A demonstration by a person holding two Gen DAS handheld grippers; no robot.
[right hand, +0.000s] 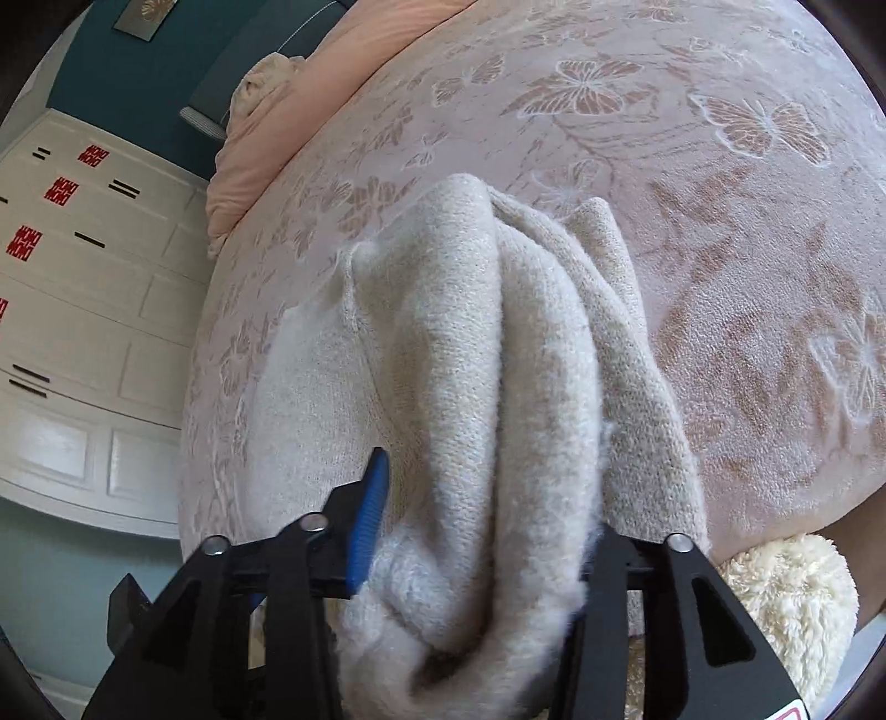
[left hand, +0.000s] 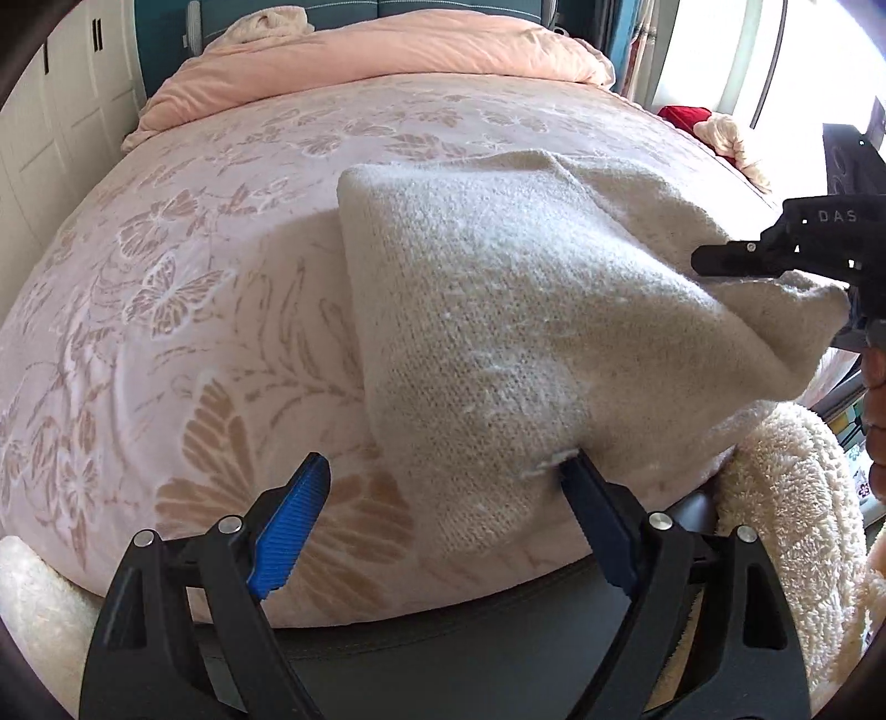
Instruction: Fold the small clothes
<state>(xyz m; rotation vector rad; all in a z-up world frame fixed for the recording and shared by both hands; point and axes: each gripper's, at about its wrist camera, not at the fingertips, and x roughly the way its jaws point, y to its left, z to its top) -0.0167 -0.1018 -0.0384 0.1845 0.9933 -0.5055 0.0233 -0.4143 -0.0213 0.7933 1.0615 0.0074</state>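
Note:
A cream knitted garment [left hand: 498, 310] lies partly folded on the pink bed, its right end lifted. My left gripper [left hand: 443, 471] is open at the garment's near edge; its right finger [left hand: 587, 498] touches the knit and its left finger [left hand: 293, 520] is over bare blanket. My right gripper [right hand: 482, 498] holds a thick bunch of the same garment [right hand: 498, 387] between its fingers. It also shows in the left wrist view [left hand: 775, 260] at the right, gripping the raised end.
The pink butterfly-patterned blanket [left hand: 194, 277] covers the bed. A rolled pink duvet [left hand: 387, 50] lies at the head. A fluffy cream item [left hand: 786, 498] sits at the near right edge. White wardrobes [right hand: 83, 332] stand left of the bed.

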